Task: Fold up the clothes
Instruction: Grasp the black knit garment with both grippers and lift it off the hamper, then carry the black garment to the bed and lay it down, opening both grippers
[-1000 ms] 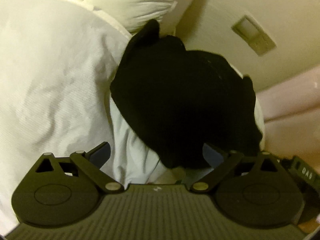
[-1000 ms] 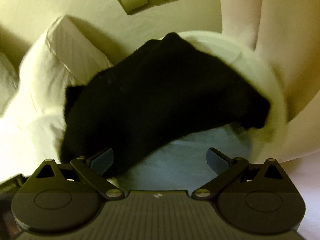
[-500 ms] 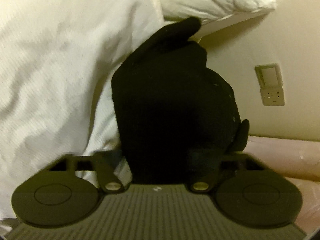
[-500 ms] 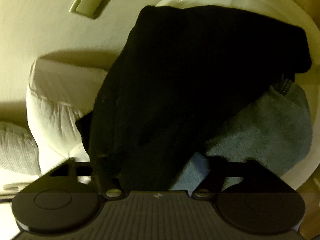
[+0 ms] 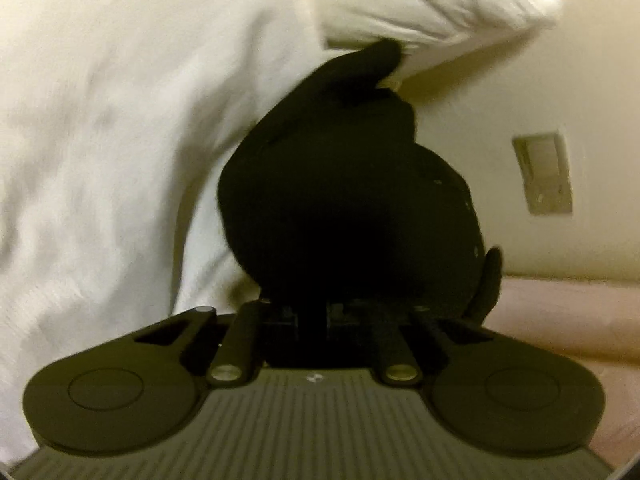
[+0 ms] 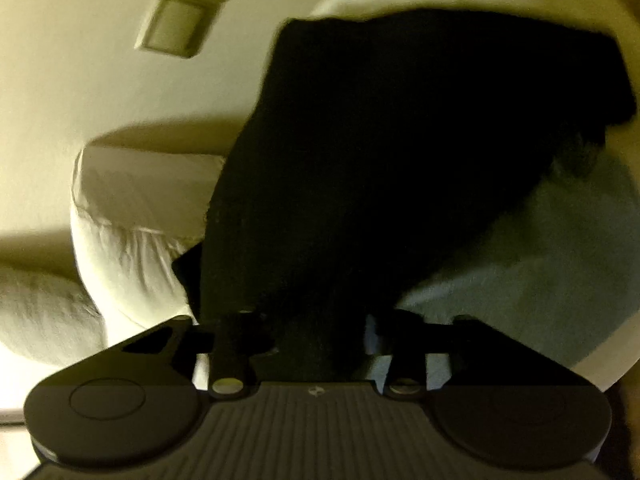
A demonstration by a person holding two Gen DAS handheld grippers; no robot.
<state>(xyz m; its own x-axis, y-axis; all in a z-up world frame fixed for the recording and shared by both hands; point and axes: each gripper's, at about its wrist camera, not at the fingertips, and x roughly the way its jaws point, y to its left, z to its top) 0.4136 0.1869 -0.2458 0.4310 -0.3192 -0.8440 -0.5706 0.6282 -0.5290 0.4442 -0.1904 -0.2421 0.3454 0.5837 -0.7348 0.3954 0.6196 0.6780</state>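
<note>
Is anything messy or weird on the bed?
Only a little. The black garment lies bunched in a lump, one end poking up against the white pillow, with a blue cloth under it. Both grippers have just closed on its near edge. Nothing looks torn or spilled.

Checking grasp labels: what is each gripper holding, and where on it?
Both hold the black garment: left gripper and right gripper have just closed on its near edge. Which part of the garment cannot be told.
</note>
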